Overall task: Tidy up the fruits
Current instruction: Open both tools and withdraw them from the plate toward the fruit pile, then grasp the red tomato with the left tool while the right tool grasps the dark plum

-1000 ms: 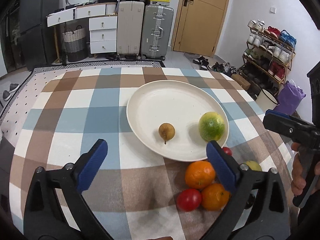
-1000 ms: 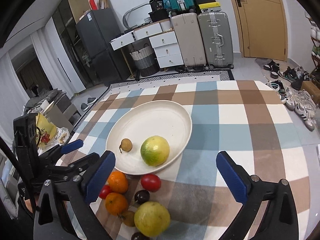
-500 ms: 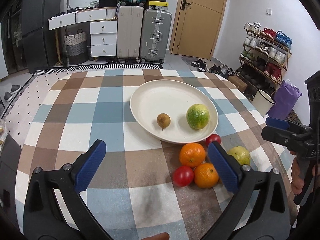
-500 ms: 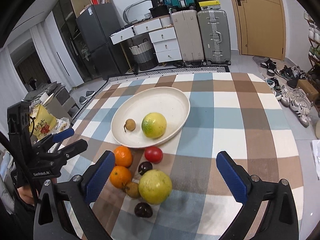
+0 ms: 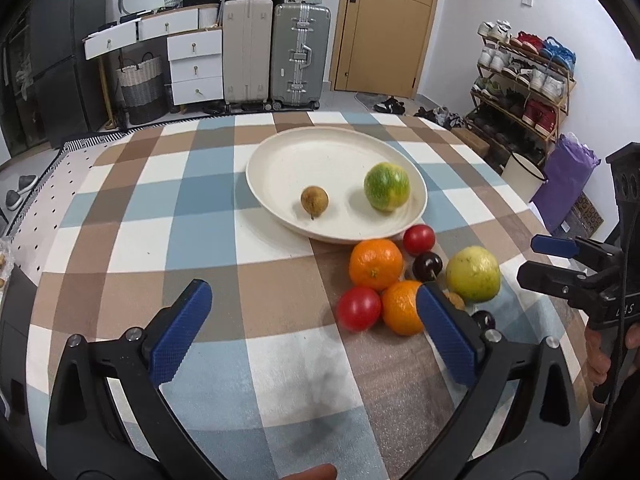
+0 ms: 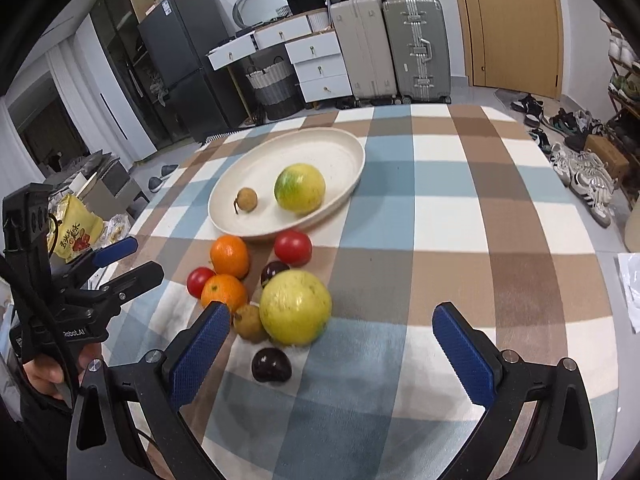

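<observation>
Cream-coloured and shallow, the plate (image 5: 280, 160) sits toward the far side of the bench (image 5: 120, 240), which is covered in a checked cloth of blue, brown and white. On the plate lie two fruits apart from each other: a small brown fruit with a stem (image 5: 314, 201) and a larger round green-yellow citrus (image 5: 386, 186), mottled green on one side.

Just in front of the plate, on the cloth, the other fruits huddle in a loose cluster. Two oranges (image 5: 375, 264) (image 5: 401, 306) with dimpled skin touch one another; a glossy red fruit (image 5: 359, 308) rests against the nearer orange, and a second red one (image 5: 418, 239) lies close to the plate's rim. A dark, shiny cherry-like fruit (image 5: 427, 265) sits between the oranges and a big pale yellow-green fruit (image 6: 295, 307). Beside that big one lies another small brown fruit (image 6: 249, 322), and a second dark fruit (image 6: 271, 365) sits nearest the right gripper (it stands a little apart from the pile).

Both tools hang above the near edge of the bench, holding nothing. The left gripper (image 5: 312, 326) has its blue fingers spread wide; the right gripper (image 6: 332, 354) likewise has its fingers wide apart, with the big yellow-green fruit ahead of the gap.
</observation>
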`<state>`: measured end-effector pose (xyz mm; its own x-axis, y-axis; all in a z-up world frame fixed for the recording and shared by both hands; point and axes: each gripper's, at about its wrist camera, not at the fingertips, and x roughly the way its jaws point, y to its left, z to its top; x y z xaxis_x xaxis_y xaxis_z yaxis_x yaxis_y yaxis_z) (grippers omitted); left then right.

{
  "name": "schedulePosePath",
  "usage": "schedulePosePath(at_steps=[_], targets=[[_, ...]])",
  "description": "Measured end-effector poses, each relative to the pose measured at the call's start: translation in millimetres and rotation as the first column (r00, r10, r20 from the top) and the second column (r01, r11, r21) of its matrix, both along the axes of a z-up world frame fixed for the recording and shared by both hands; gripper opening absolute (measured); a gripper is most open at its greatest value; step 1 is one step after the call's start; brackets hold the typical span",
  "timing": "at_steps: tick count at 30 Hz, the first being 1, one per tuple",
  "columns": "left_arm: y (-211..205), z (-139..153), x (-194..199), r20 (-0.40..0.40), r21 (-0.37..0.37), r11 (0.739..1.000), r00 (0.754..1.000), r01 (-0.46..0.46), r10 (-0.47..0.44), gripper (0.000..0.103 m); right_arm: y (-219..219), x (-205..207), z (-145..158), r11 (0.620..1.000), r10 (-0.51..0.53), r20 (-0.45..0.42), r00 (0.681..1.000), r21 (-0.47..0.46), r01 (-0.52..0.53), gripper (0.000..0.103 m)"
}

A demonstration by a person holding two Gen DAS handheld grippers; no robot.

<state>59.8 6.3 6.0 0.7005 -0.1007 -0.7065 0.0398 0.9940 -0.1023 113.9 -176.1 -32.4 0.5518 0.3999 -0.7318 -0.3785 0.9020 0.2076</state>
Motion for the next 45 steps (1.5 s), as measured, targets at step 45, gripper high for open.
schedulePosePath(at_steps=[45], targets=[[5.7, -48.4, 26.2, -0.117, -0.061, 0.998, 0.993, 0.026, -0.033, 0.085, 40.8, -37.8, -43.1, 0.985, 0.141, 0.007, 0.990, -0.101, -0.139, 0.063]])
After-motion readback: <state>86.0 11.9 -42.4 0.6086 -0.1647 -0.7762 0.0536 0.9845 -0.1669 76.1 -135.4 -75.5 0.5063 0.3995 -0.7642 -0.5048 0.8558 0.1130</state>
